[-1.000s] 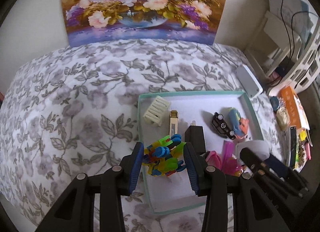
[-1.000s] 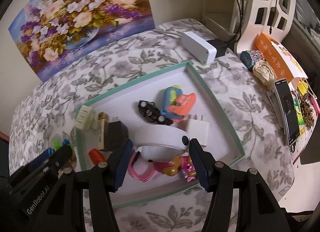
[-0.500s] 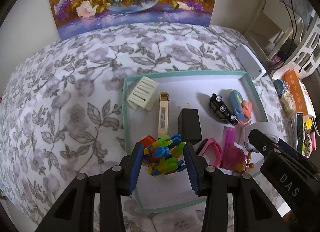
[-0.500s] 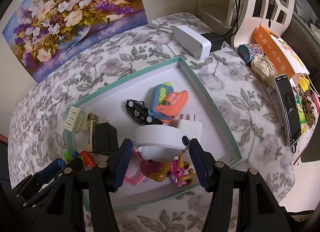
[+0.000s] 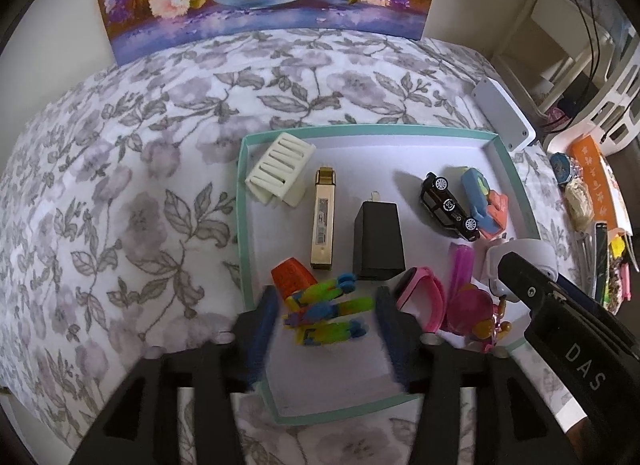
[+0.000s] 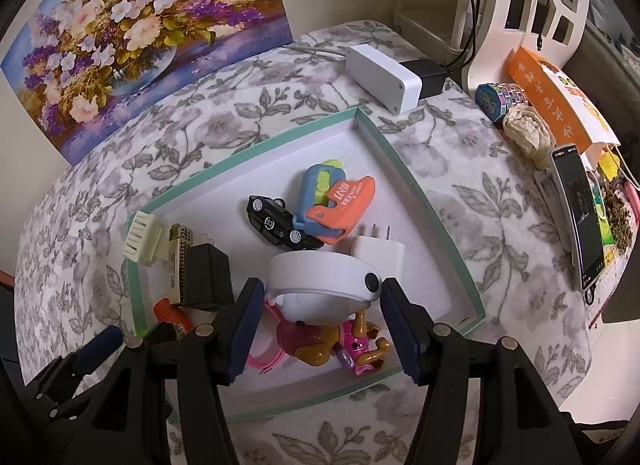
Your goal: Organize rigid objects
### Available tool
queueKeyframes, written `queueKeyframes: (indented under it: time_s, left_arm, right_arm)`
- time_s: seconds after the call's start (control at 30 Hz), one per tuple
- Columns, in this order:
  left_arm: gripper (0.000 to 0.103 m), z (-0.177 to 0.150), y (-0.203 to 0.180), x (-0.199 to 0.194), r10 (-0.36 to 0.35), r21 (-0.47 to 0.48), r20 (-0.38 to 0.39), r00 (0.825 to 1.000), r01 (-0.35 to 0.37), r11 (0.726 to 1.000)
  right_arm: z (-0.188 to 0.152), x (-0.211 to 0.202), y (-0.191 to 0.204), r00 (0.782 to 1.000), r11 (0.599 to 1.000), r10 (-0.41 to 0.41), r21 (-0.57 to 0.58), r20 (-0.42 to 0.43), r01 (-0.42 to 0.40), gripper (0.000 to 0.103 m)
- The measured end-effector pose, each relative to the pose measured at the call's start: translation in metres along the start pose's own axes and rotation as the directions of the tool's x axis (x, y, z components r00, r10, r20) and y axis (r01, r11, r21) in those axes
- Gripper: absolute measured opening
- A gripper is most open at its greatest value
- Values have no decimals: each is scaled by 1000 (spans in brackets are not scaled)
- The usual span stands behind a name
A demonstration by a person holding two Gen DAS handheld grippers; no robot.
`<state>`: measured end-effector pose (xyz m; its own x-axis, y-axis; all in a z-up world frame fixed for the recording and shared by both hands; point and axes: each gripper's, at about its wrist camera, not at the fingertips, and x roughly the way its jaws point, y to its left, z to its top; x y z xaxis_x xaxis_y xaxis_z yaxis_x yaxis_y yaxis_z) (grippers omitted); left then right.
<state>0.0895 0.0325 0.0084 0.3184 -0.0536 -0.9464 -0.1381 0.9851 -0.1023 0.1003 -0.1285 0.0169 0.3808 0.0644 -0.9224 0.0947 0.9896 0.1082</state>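
At lower left of the left wrist view my left gripper (image 5: 326, 323) stands spread, the multicoloured plastic linked toy (image 5: 326, 311) loose between its blue pads in the teal-rimmed white cardboard tray (image 5: 508, 169) — I judge that drop finished. At lower centre of the right wrist view my right gripper (image 6: 322, 323) is clamped on a white domed plastic gadget (image 6: 322, 281), held above the tray; next I would lower it onto bare floor and release. Counted in the tray: two chargers — one black plug block (image 5: 378, 243), one white plug block (image 6: 378, 251) — and one black toy car (image 5: 448, 205).
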Motion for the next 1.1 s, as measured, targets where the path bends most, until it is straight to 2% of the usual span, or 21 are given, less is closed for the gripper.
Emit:
queueKeyframes:
  time_s: [0.27,0.4,0.47,0.57,0.63,0.67,0.9,1.1]
  left_arm:
    - [69,1,6,-5,8,-14,12,1000,-8,1000]
    - [70,2,14,-9,13,-42,21,1000,-12,999]
    - [74,3,19,-11,25,-55,29,999,-24,998]
    - [86,5,28,-14,43,-81,41,998,-40,996]
    - [102,6,34,-15,58,-102,49,997,-52,993]
    - [103,7,39,-15,67,-116,54,996,-61,991]
    - [103,9,66,-17,135,-182,68,988,-121,976]
    - [103,1,85,-29,125,-237,91,988,-100,966]
  right_arm:
    - [1,0,-1,1000,1000,-1,12,4,1,64]
    - [2,-2,-3,999,1000,-14,25,29,13,79]
    - [2,-2,-4,999,999,-16,32,34,15,81]
    - [1,-1,-4,999,999,-12,35,34,11,81]
    - [1,0,-4,999,999,-6,35,39,4,82]
    - [1,-1,-3,999,999,-3,32,42,2,82]
    - [-1,-2,6,999,1000,6,0,46,-6,82]
    - [-12,-5,17,999,999,20,-30,26,-19,82]
